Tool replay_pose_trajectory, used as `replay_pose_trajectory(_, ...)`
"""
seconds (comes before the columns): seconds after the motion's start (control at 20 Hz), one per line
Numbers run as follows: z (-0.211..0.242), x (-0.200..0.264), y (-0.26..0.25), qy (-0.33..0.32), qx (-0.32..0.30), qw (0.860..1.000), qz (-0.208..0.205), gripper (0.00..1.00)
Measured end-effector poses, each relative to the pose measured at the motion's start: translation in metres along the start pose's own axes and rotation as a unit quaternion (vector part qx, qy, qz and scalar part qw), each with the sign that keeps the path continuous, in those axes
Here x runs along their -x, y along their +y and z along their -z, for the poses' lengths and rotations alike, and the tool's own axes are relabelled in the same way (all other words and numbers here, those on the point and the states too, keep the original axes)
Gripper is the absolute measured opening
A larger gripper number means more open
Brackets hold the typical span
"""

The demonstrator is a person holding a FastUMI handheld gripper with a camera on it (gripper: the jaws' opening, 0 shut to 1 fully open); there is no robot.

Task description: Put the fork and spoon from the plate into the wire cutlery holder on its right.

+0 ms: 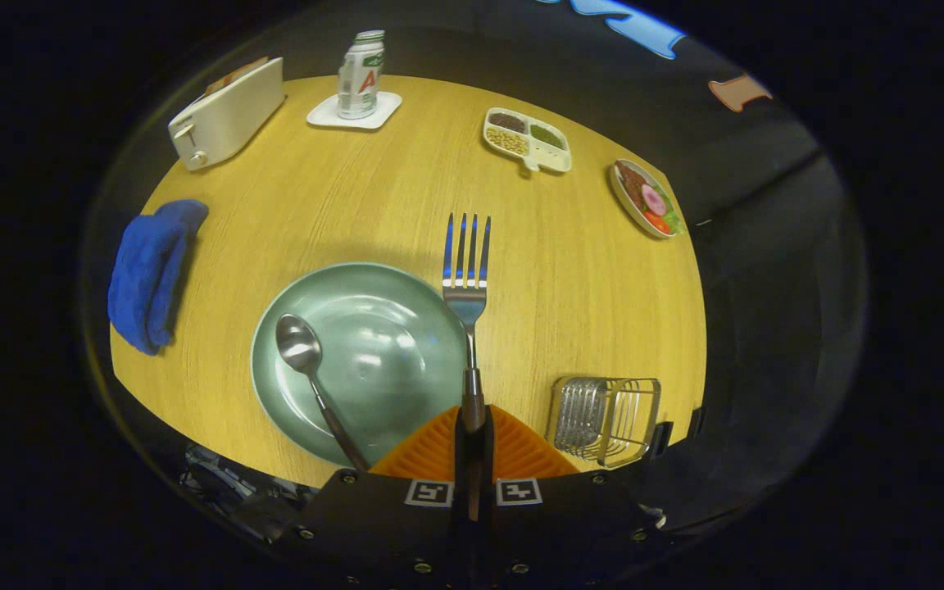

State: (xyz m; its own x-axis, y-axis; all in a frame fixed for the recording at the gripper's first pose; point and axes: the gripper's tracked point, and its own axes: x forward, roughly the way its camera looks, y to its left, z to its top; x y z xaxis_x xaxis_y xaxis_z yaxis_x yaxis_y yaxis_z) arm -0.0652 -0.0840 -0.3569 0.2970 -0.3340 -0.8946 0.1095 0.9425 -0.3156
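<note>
Tabletop of round yellow wood (341, 205) is carrying everything here, and the pale green ceramic plate (390, 328) is sitting at its near edge, just ahead of the gripper. Further out, a white toaster (226, 115) is standing at the far left, a folded blue cloth (148, 274) is lying at the left edge, and a drink can on a white square coaster (360, 78) is standing at the far side. A white divided dish of beans (526, 139) and a small oval plate of food (644, 199) are lying toward the far right.

To the right of the green plate, at the near edge of the table, the silver wire cutlery holder (607, 418) is standing with nothing visibly in it. The silver four-tined fork (466, 270) is pointing away from the gripper (472, 438), tines out over the wood beyond the plate's right rim. The fingers are pressing nearly together on its dark handle, so the fork is being held between them and appears lifted. The silver spoon with a dark handle (308, 360) is resting on the left part of the plate.

Judging by this, the task is at an early stage: the fork is being carried but is not yet in the holder, and the spoon is waiting untouched.
</note>
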Motion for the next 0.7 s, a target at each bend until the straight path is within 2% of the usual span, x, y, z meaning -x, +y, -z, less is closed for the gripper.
replay_pose_trajectory(0.35, 0.023, 0.017, -0.054, 0.03, -0.075, 0.996, 0.044, 0.05)
replay_pose_trajectory(0.7, 0.066, 0.015, -0.086, 0.076, -0.132, 0.987, 0.058, 0.05)
